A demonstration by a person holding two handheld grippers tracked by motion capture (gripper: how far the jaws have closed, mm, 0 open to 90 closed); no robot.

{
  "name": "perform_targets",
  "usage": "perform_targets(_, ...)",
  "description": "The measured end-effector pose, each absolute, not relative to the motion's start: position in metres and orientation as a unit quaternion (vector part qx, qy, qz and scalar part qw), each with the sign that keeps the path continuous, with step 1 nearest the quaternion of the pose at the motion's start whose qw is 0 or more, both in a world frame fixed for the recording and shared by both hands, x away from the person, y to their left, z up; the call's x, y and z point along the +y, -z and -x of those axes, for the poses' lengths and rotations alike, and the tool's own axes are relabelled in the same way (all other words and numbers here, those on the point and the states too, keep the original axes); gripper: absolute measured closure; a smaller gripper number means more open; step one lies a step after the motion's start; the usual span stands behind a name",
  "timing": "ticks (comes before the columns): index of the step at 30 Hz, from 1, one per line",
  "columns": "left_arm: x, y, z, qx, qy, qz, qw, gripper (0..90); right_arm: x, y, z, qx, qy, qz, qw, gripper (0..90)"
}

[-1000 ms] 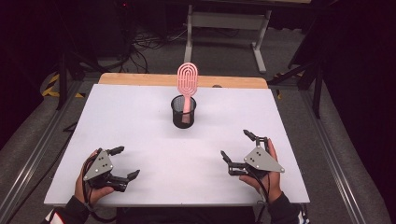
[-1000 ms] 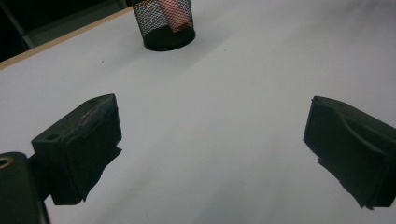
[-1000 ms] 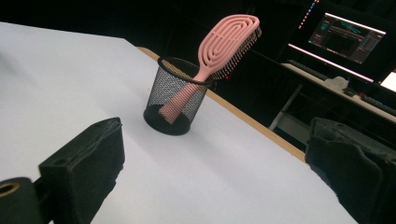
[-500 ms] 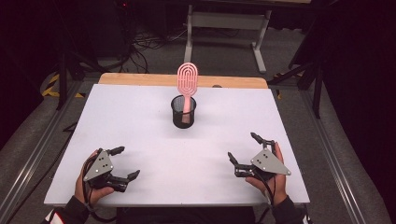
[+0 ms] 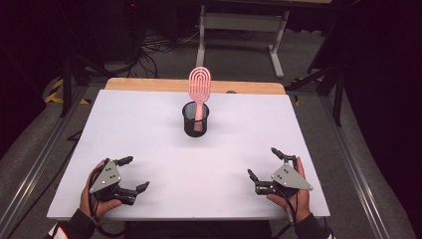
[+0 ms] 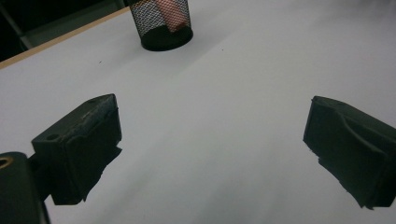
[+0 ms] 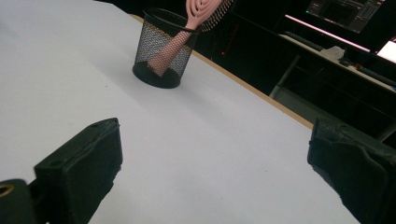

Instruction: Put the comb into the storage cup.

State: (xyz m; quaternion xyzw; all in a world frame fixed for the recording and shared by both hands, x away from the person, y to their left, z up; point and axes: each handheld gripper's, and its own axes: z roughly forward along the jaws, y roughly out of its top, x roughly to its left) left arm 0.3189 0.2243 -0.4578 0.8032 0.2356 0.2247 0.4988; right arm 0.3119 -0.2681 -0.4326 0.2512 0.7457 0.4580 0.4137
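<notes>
Left gripper [image 5: 133,173]: my jaws spread, empty, parked near edge | right gripper [image 5: 264,163]: same | hairbrush [image 5: 199,90] stands handle-down in mesh cup [image 5: 195,121], well apart, both approaches unobstructed.

Table top [image 5: 124,129]: white, beneath the left gripper [image 5: 138,172]
Wooden edge [image 5: 149,84]: far ahead of it
Cables [image 5: 159,45]: floor, farther ahead
Metal stand [image 5: 239,22]: beyond the table

The high view looks forward and down from above; both gripper views sit low (tilted), facing the black wire-mesh cup [image 5: 195,119] they share.
</notes>
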Motion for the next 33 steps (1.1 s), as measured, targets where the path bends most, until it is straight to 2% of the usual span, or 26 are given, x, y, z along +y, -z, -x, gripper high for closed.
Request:
perform_targets(14,0.224,0.455,-0.32,0.234,-0.226,-0.8,0.504,5.1,-0.287,0.451,-0.31,0.754,-0.441,-0.283,0.396,3.0)
perform_targets(33,0.222,0.456,-0.318,0.227,-0.227,-0.803,0.503,5.0,-0.28,0.452,-0.311,0.755,-0.434,-0.279,0.405,3.0)
